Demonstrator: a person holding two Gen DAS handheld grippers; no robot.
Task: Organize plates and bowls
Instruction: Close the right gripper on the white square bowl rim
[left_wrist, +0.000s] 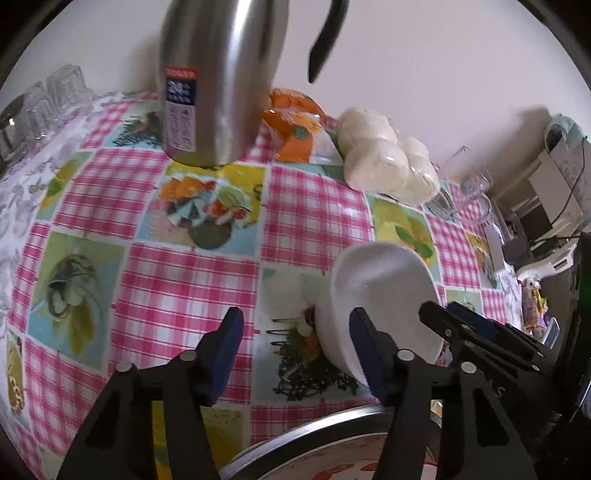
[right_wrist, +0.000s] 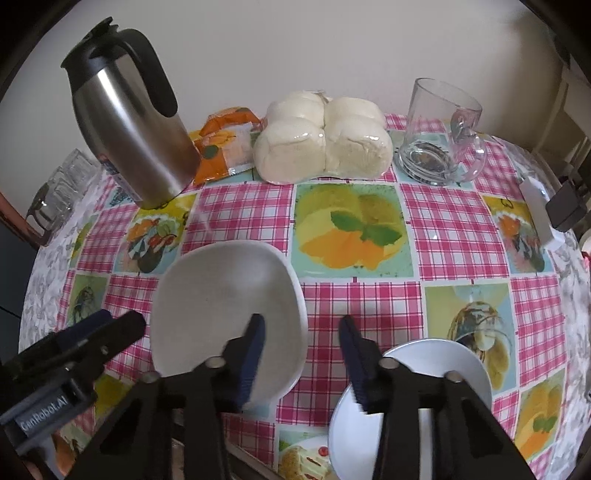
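A white bowl (right_wrist: 221, 295) stands on the checked tablecloth between both grippers. My right gripper (right_wrist: 303, 334) is open astride the bowl's right rim, with its left finger (right_wrist: 255, 343) over the inside and the other outside, neither pad pressing. In the left wrist view the bowl (left_wrist: 384, 288) sits to the right. My left gripper (left_wrist: 297, 332) is open, its right finger (left_wrist: 364, 343) in front of the bowl's near wall and its left finger well clear. A white plate (right_wrist: 450, 365) lies under the right gripper's right finger. A metal-rimmed plate (left_wrist: 314, 432) lies below the left gripper.
A steel thermos jug (right_wrist: 133, 129) stands at the back left, beside an orange packet (right_wrist: 221, 144), a bag of white buns (right_wrist: 325, 140) and a glass mug (right_wrist: 439, 136). Several glasses (right_wrist: 55, 192) crowd the left edge. A small white box (right_wrist: 539, 210) lies at the right edge.
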